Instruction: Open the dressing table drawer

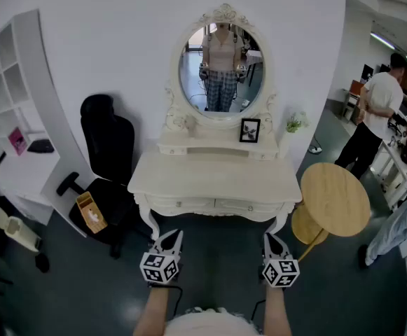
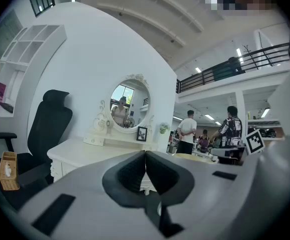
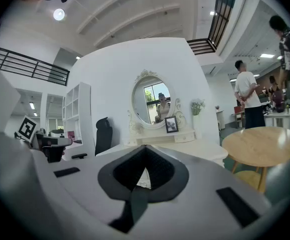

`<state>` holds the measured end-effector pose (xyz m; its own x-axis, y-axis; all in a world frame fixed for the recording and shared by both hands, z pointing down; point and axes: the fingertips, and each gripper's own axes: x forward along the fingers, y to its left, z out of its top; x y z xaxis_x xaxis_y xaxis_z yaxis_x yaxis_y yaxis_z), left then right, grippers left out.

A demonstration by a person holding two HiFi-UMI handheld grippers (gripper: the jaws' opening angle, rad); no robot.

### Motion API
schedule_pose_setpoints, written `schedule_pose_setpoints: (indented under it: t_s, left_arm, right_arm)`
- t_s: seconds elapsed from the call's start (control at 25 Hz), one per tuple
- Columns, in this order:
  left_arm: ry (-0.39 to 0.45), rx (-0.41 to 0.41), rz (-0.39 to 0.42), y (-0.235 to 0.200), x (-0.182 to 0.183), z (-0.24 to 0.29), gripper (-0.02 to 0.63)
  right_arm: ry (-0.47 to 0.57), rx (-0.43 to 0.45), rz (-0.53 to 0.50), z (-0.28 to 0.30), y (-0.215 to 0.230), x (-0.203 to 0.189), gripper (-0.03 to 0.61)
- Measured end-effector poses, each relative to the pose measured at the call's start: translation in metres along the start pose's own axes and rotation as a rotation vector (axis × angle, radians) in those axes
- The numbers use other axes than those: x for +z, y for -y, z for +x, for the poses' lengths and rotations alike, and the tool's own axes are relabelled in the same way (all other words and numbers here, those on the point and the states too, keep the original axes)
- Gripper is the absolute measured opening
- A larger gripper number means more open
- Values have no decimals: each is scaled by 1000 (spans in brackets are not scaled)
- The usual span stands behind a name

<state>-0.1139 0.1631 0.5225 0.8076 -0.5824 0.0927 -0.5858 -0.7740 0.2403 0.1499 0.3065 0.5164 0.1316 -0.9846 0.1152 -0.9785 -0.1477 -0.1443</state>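
Nearest, the left gripper (image 1: 174,235) and the right gripper (image 1: 269,238) are held side by side, roughly level and pointing away. The jaws of both are pressed together on nothing. Just beyond stands the dressing table (image 1: 210,177). Its drawer (image 1: 182,204), under the front edge, looks closed from here. Farthest is the oval mirror (image 1: 221,65).

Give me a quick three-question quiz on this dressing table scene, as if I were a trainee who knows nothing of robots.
1. Multiple choice: in the head view, what stands at the right of the dressing table?
A. round wooden table
B. black chair
C. white shelf
2. True or false: a drawer of the dressing table is pulled out.
3. Fill in: the left gripper and the right gripper both have their jaws ____, with nothing between them.

Key: 1 A; 2 false; 3 shut.
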Motion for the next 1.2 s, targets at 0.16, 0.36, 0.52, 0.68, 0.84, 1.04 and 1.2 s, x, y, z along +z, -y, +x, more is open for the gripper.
schedule_pose_setpoints:
  t_s: [0.16,0.36,0.52,0.68,0.84,1.04,1.2]
  left_arm:
    - [-3,2,-2,-3,-1,1,28]
    - [-4,2,-6,-4,-2,2,28]
    - [-9,-2,-9,-4,-5,0,28]
    - [-6,-8,-12,-5,-7,1,28]
    - [-7,-27,-21,-2,-9,0,28]
    - [-4,-28,-31,-2,-15,-5,28]
    - [8,-10,-28,-10,-14,-11,29]
  right_arm:
    - [1,3,-4,4,-2,0,15]
    - [-4,7,-5,5,-3,-2,15]
    - [-5,6,-4,5,-5,-3,14]
    - [6,16,19,6,-5,-3,15]
    - [15,12,43,7,-6,-4,15]
    - [-7,17,47,8,-10,-12,15]
    - [-21,14,39,8,-14,-14,15]
